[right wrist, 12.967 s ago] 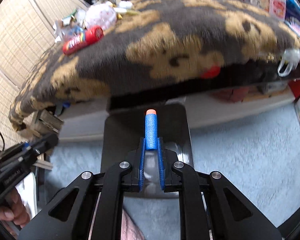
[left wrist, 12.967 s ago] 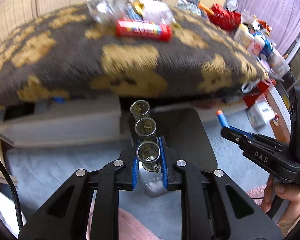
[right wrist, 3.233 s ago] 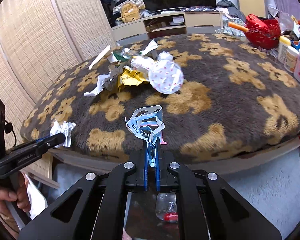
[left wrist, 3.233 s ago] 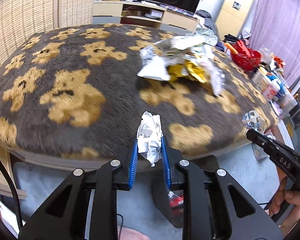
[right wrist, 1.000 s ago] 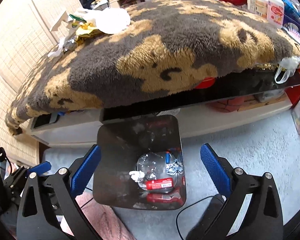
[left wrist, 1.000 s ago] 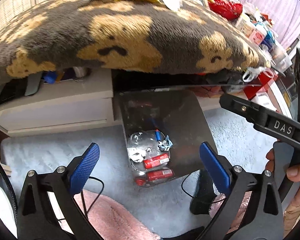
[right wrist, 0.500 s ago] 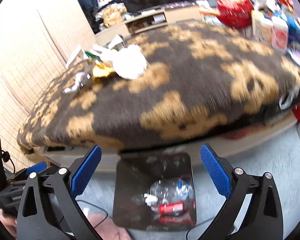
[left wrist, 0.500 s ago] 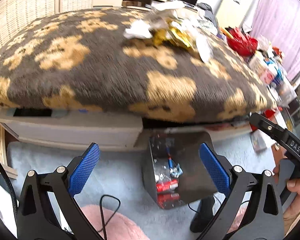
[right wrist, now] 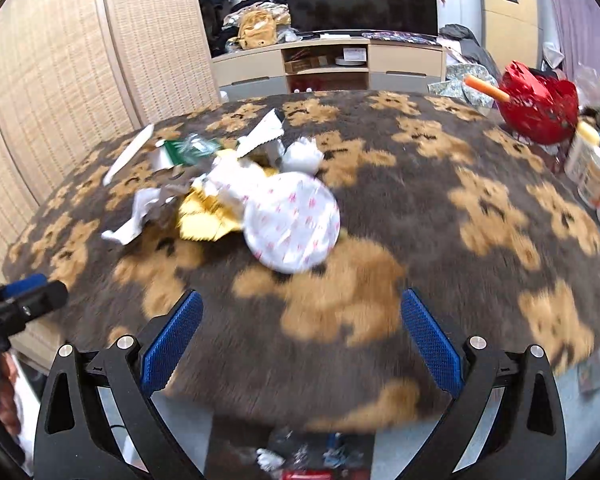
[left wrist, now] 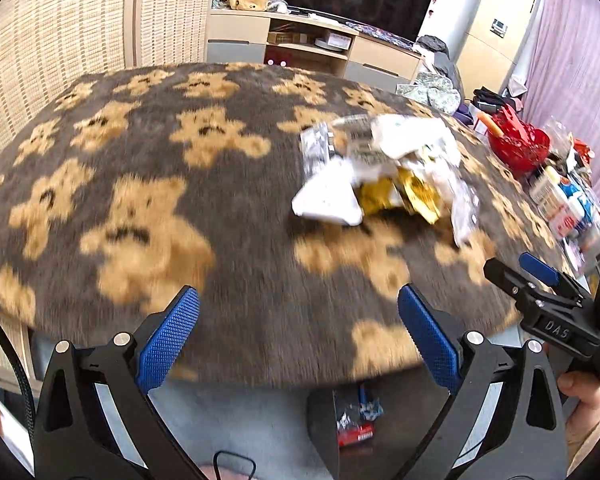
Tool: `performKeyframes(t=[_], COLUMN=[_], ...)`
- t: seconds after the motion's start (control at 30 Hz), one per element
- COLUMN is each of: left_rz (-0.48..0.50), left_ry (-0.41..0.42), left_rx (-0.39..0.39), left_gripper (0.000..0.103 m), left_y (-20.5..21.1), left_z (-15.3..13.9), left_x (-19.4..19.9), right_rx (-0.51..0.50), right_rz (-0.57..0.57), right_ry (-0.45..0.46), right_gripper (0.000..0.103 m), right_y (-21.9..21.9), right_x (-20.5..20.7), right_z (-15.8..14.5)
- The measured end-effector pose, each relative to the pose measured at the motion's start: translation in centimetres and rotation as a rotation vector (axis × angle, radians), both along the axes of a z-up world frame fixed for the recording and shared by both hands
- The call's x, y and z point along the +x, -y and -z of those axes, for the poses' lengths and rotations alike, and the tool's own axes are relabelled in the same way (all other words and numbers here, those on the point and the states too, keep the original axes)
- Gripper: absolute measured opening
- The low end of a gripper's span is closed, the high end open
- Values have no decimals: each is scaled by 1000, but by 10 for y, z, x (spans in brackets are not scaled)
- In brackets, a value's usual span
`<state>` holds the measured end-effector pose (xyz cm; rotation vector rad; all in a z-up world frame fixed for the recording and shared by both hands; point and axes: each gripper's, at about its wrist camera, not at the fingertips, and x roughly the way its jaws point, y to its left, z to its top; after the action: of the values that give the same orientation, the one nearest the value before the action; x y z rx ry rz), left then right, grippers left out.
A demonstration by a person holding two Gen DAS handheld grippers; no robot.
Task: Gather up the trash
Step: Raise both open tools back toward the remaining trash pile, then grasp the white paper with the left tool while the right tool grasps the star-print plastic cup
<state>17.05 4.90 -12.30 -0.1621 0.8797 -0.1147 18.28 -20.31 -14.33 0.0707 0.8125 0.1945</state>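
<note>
- Left claw point(left wrist: 298, 334): the two blue, cross-hatched rubber pads stand wide apart with nothing between them. It hangs above the near edge of the tabletop point(left wrist: 148, 184), which is covered in a shaggy grey-brown fleece patterned with tan bear shapes.
- Right claw point(right wrist: 300, 334): the pads are likewise spread wide and hold nothing; it sits over the same near edge.
- Heap of crumpled wrappers and paper trash point(left wrist: 384, 172): it lies on the fleece, ahead of the left claw and to its right, well apart from the pads. In the right wrist view the heap point(right wrist: 240, 188) lies ahead and slightly left of the right claw.
- Heap contents: a rounded white wrapper with small red print point(right wrist: 292, 226), creased gold foil point(right wrist: 204, 216), torn white paper strips and a green-and-white packet point(right wrist: 188, 150). Motion blur hides finer detail.
- Dark, glossy, square-sided bin point(left wrist: 356, 420): it stands on the pale floor below the tabletop's near edge, under the space between the claws. Red, white and blue scraps lie inside.
</note>
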Motion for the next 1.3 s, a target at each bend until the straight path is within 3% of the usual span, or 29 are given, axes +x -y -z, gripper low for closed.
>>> performKeyframes(t=[0.53, 0.6, 0.73, 0.77, 0.9, 0.97, 1.3], left_rz=[18, 24, 46, 49, 57, 66, 97], left_ry=[-49, -59, -98, -105, -106, -105, -96], left_rx=[3, 0, -16, -20, -16, -20, -18], left_gripper=[85, 79, 55, 44, 28, 19, 18], left_y=[14, 14, 16, 17, 19, 20, 21], left_z=[18, 21, 31, 33, 34, 33, 28], left_x=[85, 91, 101, 101, 96, 91, 57], right_rx=[40, 51, 89, 100, 106, 121, 159], right_rz=[-75, -83, -105, -111, -112, -111, -101], right_ry=[-44, -50, -62, -63, -56, -60, -71], right_gripper=[99, 100, 98, 96, 71, 70, 69], right_y=[-3, -4, -6, -6, -4, 0, 5], right_x=[63, 68, 71, 71, 64, 61, 27], right_z=[21, 23, 27, 28, 25, 24, 16])
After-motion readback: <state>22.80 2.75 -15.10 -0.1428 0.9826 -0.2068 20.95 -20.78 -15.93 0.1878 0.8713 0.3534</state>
